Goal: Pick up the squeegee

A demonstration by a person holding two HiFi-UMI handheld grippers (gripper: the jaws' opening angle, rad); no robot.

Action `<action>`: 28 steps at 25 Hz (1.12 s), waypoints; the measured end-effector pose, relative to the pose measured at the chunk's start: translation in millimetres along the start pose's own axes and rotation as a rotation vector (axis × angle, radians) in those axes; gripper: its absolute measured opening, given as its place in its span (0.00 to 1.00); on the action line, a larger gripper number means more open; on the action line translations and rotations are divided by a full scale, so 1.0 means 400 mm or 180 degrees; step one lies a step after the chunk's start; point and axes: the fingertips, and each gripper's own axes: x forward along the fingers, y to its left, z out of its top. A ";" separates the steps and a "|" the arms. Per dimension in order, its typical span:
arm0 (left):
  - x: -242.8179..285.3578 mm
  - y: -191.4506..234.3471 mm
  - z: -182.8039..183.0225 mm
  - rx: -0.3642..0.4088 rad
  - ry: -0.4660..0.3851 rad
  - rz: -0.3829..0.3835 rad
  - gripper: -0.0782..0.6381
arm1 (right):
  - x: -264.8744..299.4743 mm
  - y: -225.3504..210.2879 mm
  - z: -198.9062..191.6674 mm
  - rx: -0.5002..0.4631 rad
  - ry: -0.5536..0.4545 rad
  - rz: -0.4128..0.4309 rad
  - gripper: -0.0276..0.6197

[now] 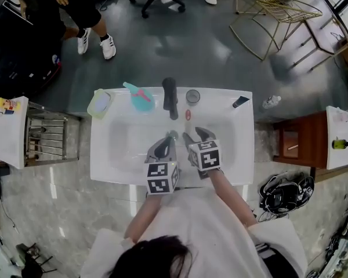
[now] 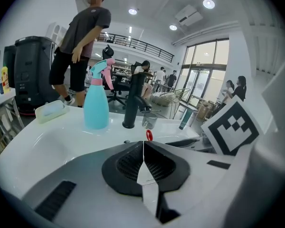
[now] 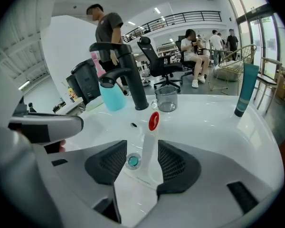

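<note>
The squeegee (image 3: 153, 121) lies in the white sink basin (image 1: 107, 155), its white handle running toward me and its red loop (image 1: 188, 114) toward the faucet. My right gripper (image 3: 141, 148) is open over it. The handle passes between the two black pads, which stand clear of it on both sides. My left gripper (image 2: 143, 144) hovers just to the left, its pads closed together with nothing between them, and the red loop (image 2: 148, 135) shows just past its tips. In the head view both grippers, left (image 1: 170, 136) and right (image 1: 196, 135), sit side by side over the basin's middle.
A black faucet (image 1: 170, 97) stands at the basin's back, with a teal spray bottle (image 1: 140, 97) and a soap dish (image 1: 99, 103) to its left, a glass cup (image 1: 192, 97) and a dark tube (image 1: 240, 102) to its right. The drain (image 3: 133, 161) lies beside the handle. A person (image 1: 81, 10) stands beyond the sink.
</note>
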 end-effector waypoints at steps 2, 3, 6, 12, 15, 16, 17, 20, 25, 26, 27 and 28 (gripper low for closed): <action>0.005 0.008 -0.001 -0.0011 0.0022 0.0002 0.15 | 0.019 -0.006 -0.012 0.0021 0.0074 -0.0026 0.34; 0.008 0.012 -0.001 -0.0015 0.0033 0.0002 0.15 | 0.029 -0.008 -0.017 0.0028 0.0110 -0.0036 0.34; 0.019 0.022 0.000 -0.0022 0.0072 -0.0002 0.15 | 0.054 -0.011 -0.025 0.0058 0.0185 -0.0053 0.35; 0.035 0.025 -0.001 0.0001 0.0139 -0.0049 0.15 | 0.089 -0.019 -0.038 0.0106 0.0278 -0.0119 0.35; 0.041 0.031 -0.004 0.0005 0.0160 -0.0070 0.15 | 0.108 -0.013 -0.049 0.0126 0.0376 -0.0124 0.35; 0.042 0.032 -0.004 0.0006 0.0163 -0.0077 0.15 | 0.114 -0.014 -0.053 0.0124 0.0399 -0.0130 0.35; 0.043 0.033 -0.004 0.0010 0.0167 -0.0085 0.15 | 0.120 -0.016 -0.057 0.0122 0.0414 -0.0138 0.35; 0.045 0.037 -0.004 0.0028 0.0186 -0.0093 0.15 | 0.133 -0.020 -0.064 0.0109 0.0448 -0.0163 0.35; 0.044 0.044 -0.004 0.0052 0.0215 -0.0100 0.15 | 0.146 -0.027 -0.073 0.0106 0.0489 -0.0267 0.35; 0.044 0.046 -0.005 0.0055 0.0219 -0.0101 0.15 | 0.148 -0.029 -0.075 0.0099 0.0490 -0.0286 0.35; 0.044 0.047 -0.007 0.0056 0.0224 -0.0101 0.15 | 0.149 -0.031 -0.077 0.0087 0.0497 -0.0300 0.34; 0.045 0.048 -0.010 0.0055 0.0230 -0.0101 0.15 | 0.151 -0.033 -0.079 0.0079 0.0507 -0.0305 0.32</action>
